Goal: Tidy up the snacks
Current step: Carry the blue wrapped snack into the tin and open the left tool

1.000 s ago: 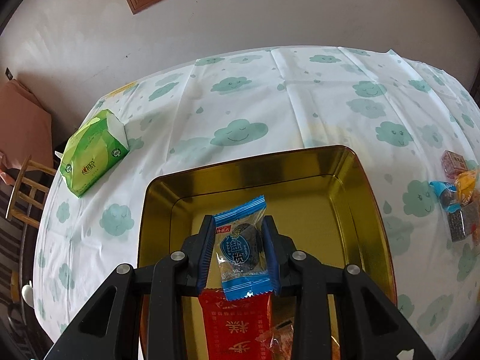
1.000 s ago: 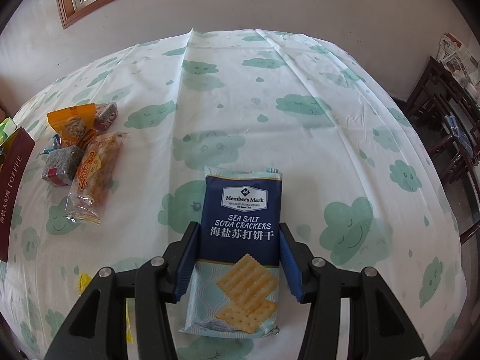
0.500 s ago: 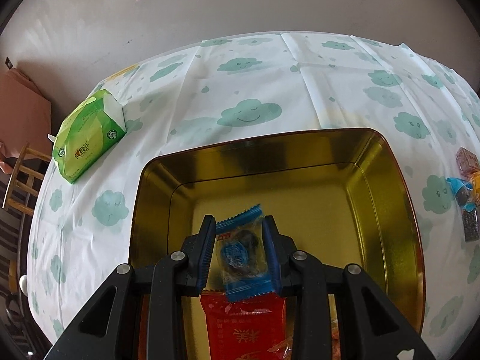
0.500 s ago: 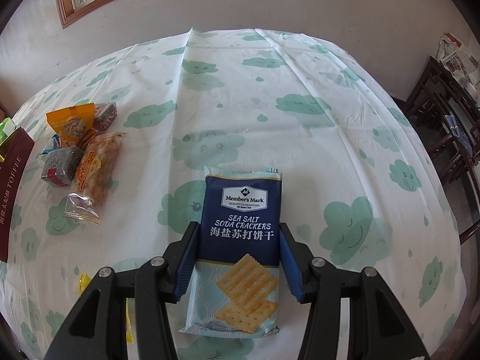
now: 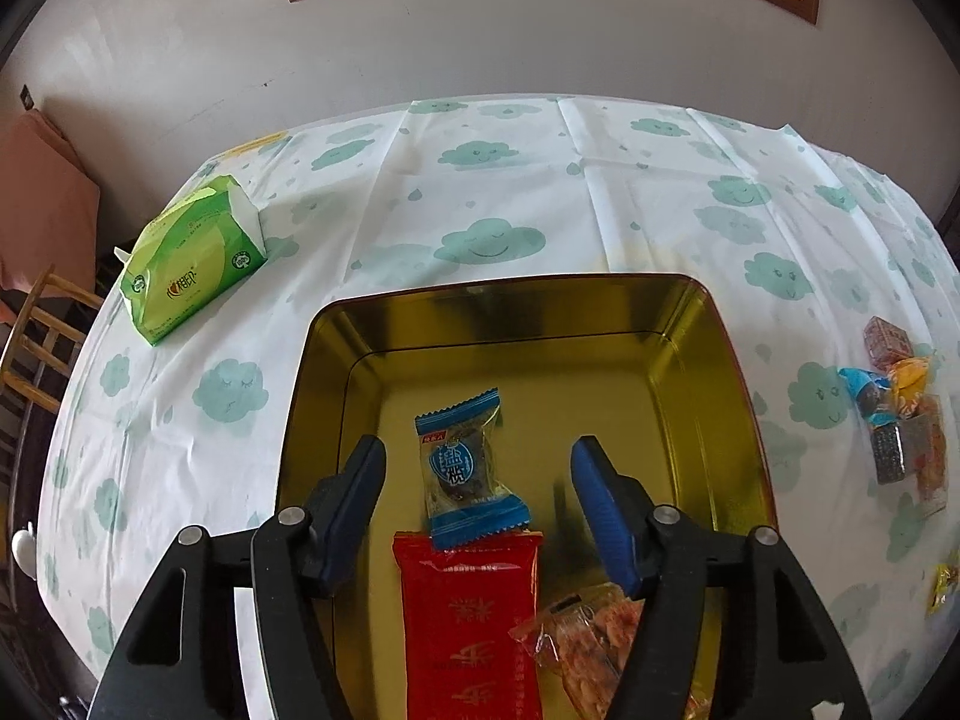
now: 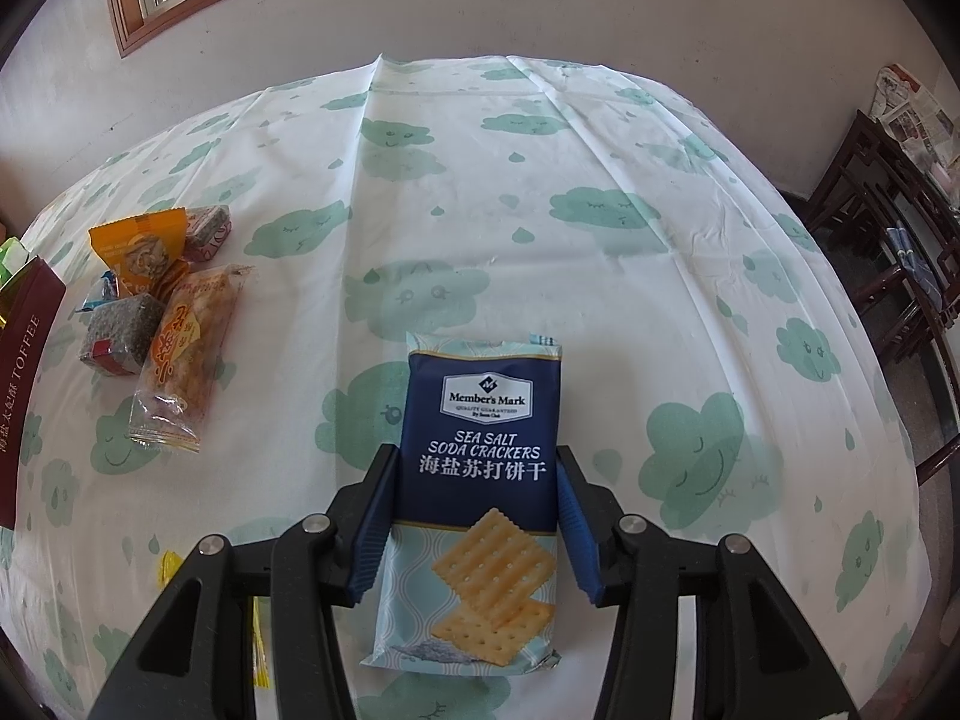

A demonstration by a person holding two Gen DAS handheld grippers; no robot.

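In the left wrist view my left gripper (image 5: 477, 471) is open over the gold tin (image 5: 726, 360). A blue-wrapped candy (image 5: 465, 471) lies loose on the tin floor between the fingers, touching neither. A red packet (image 5: 471, 618) and a clear orange snack bag (image 5: 591, 642) also lie in the tin. In the right wrist view my right gripper (image 6: 477, 489) is shut on a blue soda cracker pack (image 6: 483, 456), held above the cloud-print tablecloth.
A green tissue pack (image 5: 192, 261) lies at the table's far left. A pile of small snacks (image 6: 159, 312) lies left of the cracker pack, also seen right of the tin (image 5: 900, 408). A dark red toffee lid (image 6: 24, 372) is at the left edge. Chairs (image 6: 888, 228) stand to the right.
My left gripper opened and let go of the blue candy, which now lies in the tin. The left gripper also drew back and up. The right gripper has not moved.
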